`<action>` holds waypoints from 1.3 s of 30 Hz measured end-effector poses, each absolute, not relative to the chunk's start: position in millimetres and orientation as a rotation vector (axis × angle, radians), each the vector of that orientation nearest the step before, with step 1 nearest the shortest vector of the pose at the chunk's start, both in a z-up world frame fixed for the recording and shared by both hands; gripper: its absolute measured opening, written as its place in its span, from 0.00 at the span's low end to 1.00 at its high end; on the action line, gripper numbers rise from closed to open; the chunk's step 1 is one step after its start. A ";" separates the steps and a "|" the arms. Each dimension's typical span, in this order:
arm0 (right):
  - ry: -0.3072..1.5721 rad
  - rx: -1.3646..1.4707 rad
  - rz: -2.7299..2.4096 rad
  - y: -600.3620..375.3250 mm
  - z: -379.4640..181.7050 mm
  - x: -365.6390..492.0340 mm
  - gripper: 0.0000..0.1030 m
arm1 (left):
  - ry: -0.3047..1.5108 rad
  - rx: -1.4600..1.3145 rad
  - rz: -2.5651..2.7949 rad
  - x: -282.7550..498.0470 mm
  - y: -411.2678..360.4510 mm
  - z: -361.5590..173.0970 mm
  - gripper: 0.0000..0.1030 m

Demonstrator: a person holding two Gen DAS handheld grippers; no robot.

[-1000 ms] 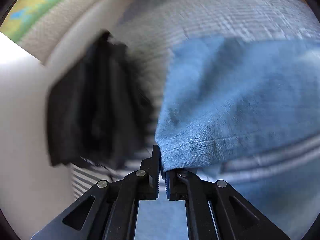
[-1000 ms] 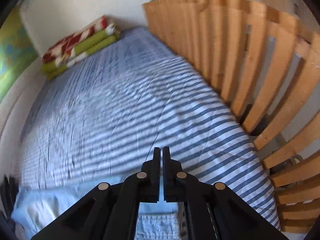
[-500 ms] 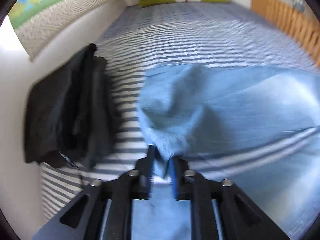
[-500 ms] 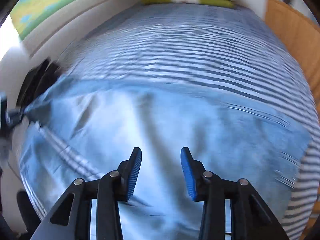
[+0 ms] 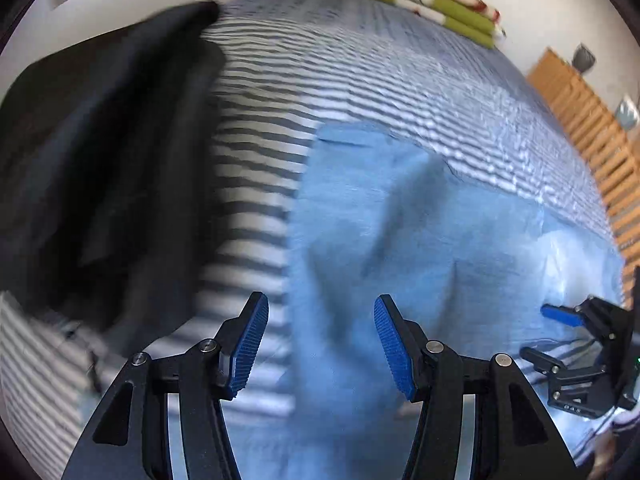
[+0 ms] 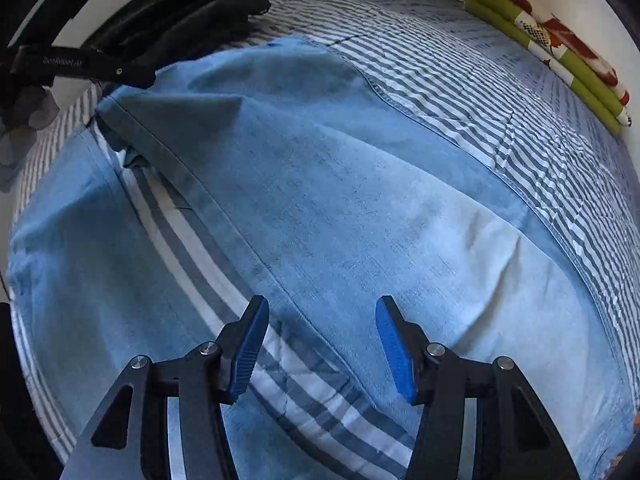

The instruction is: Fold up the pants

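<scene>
Looking along the left gripper (image 5: 321, 344), I see its blue-padded jaws spread wide with nothing between them; the light blue pants (image 5: 400, 248) lie on the bed just ahead of and below the fingertips. My right gripper (image 6: 319, 346) is spread about as wide and also holds nothing, hanging over the same pants (image 6: 340, 200).

From the right gripper, the pants stretch away ahead and to both sides across the striped bedsheet (image 6: 500, 92). One leg runs ahead and to the right, with a seam passing under the left fingertip. A second layer of blue cloth lies to the left of the gripper, and a strip of striped sheet shows between the two. Whether the gripper touches the cloth, I cannot tell.

From the left gripper, the pants lie ahead and to the right, rumpled with a raised fold beyond the right fingertip; this view is blurred. The right gripper (image 5: 556, 332) shows at the far right edge, above the cloth.

A pile of black clothing (image 5: 104, 168) sits to the left of the left gripper, apart from the pants by a band of sheet. Folded green, red and white bedding (image 6: 560, 48) lies far ahead by the wall. A wooden slatted rail (image 5: 592, 120) stands far ahead to the right of the left gripper.
</scene>
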State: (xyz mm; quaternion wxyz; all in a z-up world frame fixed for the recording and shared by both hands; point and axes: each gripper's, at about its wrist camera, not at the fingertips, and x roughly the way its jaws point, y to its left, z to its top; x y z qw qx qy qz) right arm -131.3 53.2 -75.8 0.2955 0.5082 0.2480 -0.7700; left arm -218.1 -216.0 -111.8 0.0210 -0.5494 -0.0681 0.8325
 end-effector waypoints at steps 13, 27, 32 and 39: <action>0.465 1.428 -2.162 120.7 -41.2 -153.3 0.02 | -0.043 -1.413 2.441 -178.5 -100.4 -58.7 0.03; 0.180 1.381 -2.253 129.8 8.7 -184.0 0.31 | -0.033 -1.541 2.428 -150.2 -108.0 -95.9 0.56; 0.164 1.392 -2.244 98.5 4.3 -198.2 0.31 | -0.229 -1.742 2.299 -202.9 -130.0 -141.7 0.64; 0.230 1.403 -2.242 49.4 1.3 -247.6 0.60 | -0.129 -1.696 2.368 -196.6 -115.5 -152.1 0.28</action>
